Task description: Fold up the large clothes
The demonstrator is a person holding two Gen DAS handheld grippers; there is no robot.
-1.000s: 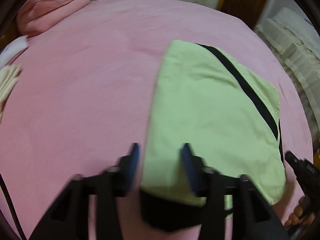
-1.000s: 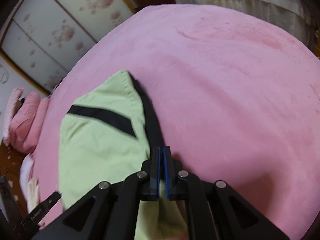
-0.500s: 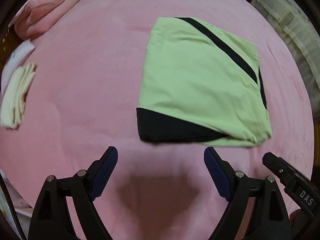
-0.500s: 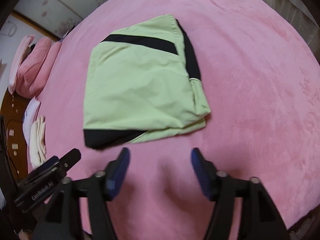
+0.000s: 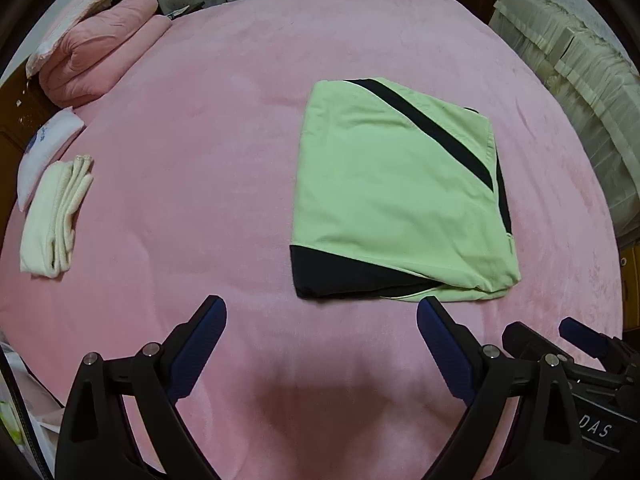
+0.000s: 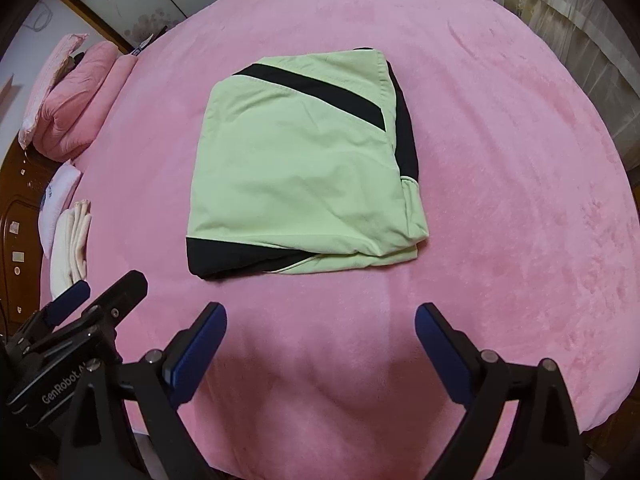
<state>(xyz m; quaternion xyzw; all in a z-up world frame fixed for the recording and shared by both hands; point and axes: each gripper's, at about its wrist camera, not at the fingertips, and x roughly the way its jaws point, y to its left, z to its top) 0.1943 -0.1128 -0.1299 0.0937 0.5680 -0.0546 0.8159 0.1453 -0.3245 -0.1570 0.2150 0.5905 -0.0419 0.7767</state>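
We note both the left gripper point(image 5: 322, 320) and right gripper point(image 6: 321, 326) have let go, jaws opening and empty, clear of the jacket point(image 5: 400, 196), which now lies folded on the bed point(image 5: 200, 160): fold likely done.

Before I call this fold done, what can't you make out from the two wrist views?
- Green garment: its underside and inner layers, hidden by the top layer in both views.
- Print on the white pillow: too small, left view.
- Cream folded cloth: partly hidden behind the left claw, right view.
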